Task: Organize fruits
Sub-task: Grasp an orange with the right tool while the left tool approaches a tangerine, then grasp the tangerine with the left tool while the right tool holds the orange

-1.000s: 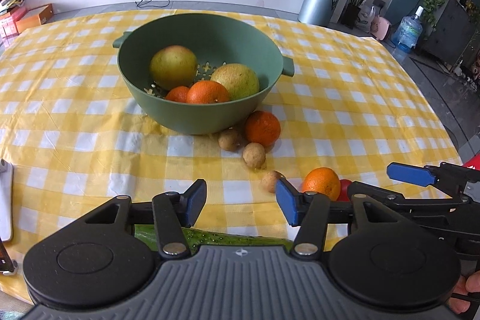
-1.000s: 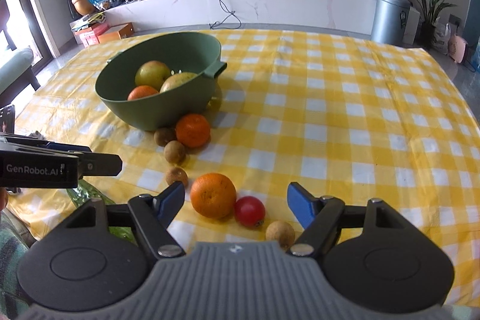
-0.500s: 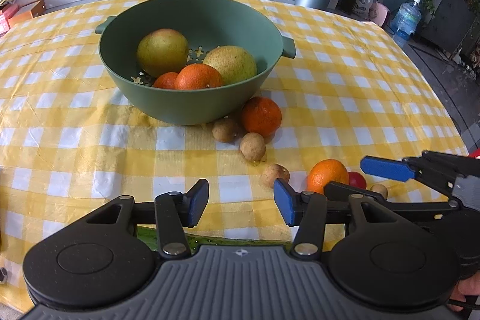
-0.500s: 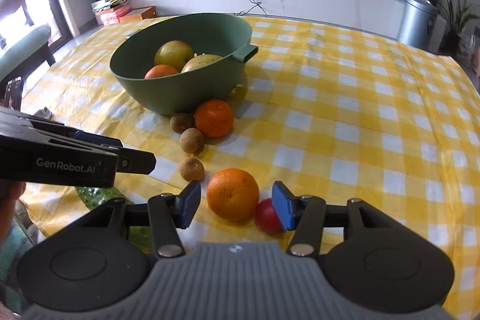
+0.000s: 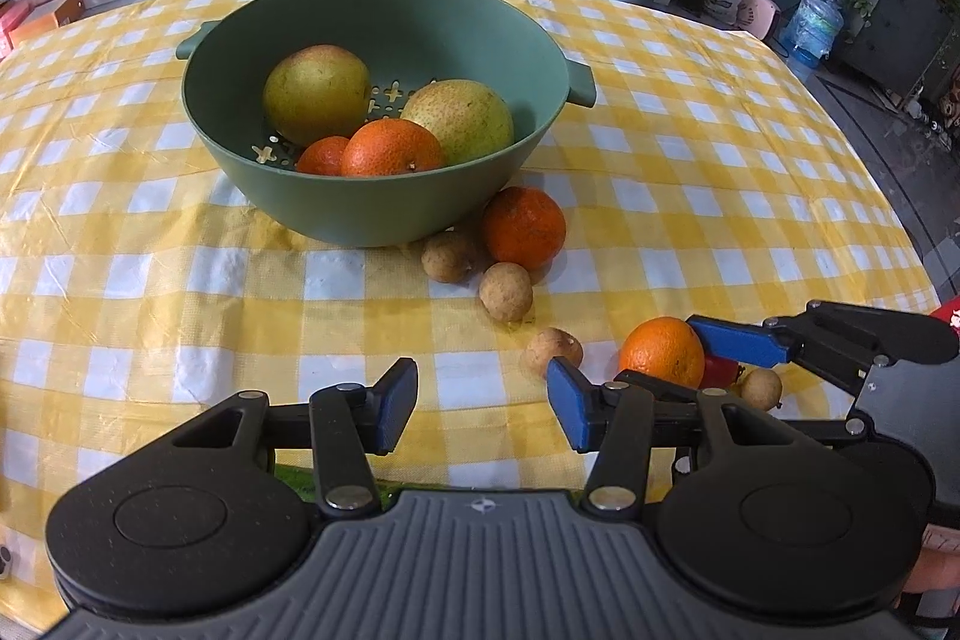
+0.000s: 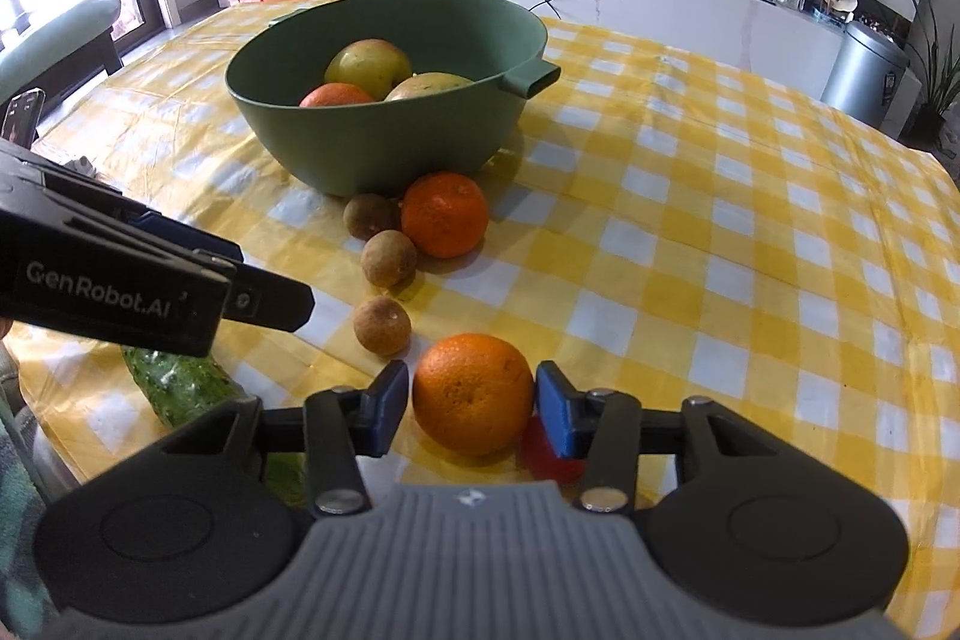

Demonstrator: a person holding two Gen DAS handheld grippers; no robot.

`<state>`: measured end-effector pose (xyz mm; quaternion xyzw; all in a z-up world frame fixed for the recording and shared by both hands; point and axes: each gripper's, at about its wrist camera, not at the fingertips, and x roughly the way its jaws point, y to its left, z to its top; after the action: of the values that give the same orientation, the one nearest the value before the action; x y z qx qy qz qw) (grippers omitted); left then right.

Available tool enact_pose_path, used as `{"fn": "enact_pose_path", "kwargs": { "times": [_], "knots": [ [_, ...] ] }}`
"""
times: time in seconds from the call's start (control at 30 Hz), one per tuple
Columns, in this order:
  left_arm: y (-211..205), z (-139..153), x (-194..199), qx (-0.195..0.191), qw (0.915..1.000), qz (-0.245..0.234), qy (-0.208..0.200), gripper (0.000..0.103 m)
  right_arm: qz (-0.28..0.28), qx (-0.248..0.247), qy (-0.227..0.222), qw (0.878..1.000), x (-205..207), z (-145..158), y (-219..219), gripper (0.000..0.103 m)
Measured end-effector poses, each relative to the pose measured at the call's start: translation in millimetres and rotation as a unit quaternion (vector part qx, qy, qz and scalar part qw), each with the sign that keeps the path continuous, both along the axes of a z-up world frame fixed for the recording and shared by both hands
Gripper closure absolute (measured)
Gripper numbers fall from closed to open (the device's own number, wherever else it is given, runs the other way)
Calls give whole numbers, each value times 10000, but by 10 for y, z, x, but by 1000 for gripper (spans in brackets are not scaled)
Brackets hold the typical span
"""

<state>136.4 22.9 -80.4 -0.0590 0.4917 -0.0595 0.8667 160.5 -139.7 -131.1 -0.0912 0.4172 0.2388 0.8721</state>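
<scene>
Right gripper [image 6: 473, 403] low over the near edge of the desk [image 6: 750, 244], jaws closing around the nearest orange [image 6: 471, 391]; blue pads [image 6: 390, 403] just beside the peel on both sides, firm contact not confirmable from either view, so no lift-ready hold assumed. Left gripper [image 5: 483, 409] hovering half open over bare checked cloth, nothing between its pads. Green bowl [image 5: 384, 10] well beyond, already holding two pears and two oranges; second loose orange [image 5: 524, 227] resting against its foot, three small brown fruits strung between bowl and grasped orange. Risks, as judged: round fruit squirting forward out of the closing jaws if the pads meet it off-centre or above its widest line; right pad sitting close over the small red fruit [image 6: 549, 451], likely a tomato, which could be nudged, pinched or rolled toward the desk edge; nearest brown fruit [image 6: 382, 325] close enough to be knocked by a swing toward the bowl; two grippers working near each other, left one's finger crossing the right view, so a clash on lift-off possible; orange dropped from height into the bowl could bruise the pears. Hidden or unclear: underside of the orange and exact pad contact; most of the red fruit behind the right finger; another small brown fruit [image 5: 761, 388] visible only from the left wrist view; cucumber [image 6: 180, 385] partly covered by both gripper bodies; bowl floor mostly masked by fruit; the person mostly out of frame apart from a bit of hand.
</scene>
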Motion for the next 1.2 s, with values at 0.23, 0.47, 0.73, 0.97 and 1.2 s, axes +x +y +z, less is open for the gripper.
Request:
{"fn": "enact_pose_path", "kwargs": {
  "times": [0.23, 0.47, 0.73, 0.97, 1.2],
  "knots": [
    [-154, 72, 91, 142, 9989, -114, -442, 45, -97, 169, -100, 9998, -1, 73, -77, 61],
    [-469, 56, 237, 655, 9942, -359, -768, 44, -582, 129, -370, 9975, 148, 210, -378, 61],
    [-654, -116, 411, 1192, 9898, -183, -760, 44, -1223, 476, -10, 9914, 325, 62, -739, 61],
    [-817, -264, 536, 1713, 9832, -139, -620, 44, -1390, 770, 223, 9870, 400, -48, -819, 60],
    [-960, -330, 600, 2134, 9755, -168, -502, 44, -1477, 903, 312, 9844, 434, -91, -851, 60]
  ]
}}
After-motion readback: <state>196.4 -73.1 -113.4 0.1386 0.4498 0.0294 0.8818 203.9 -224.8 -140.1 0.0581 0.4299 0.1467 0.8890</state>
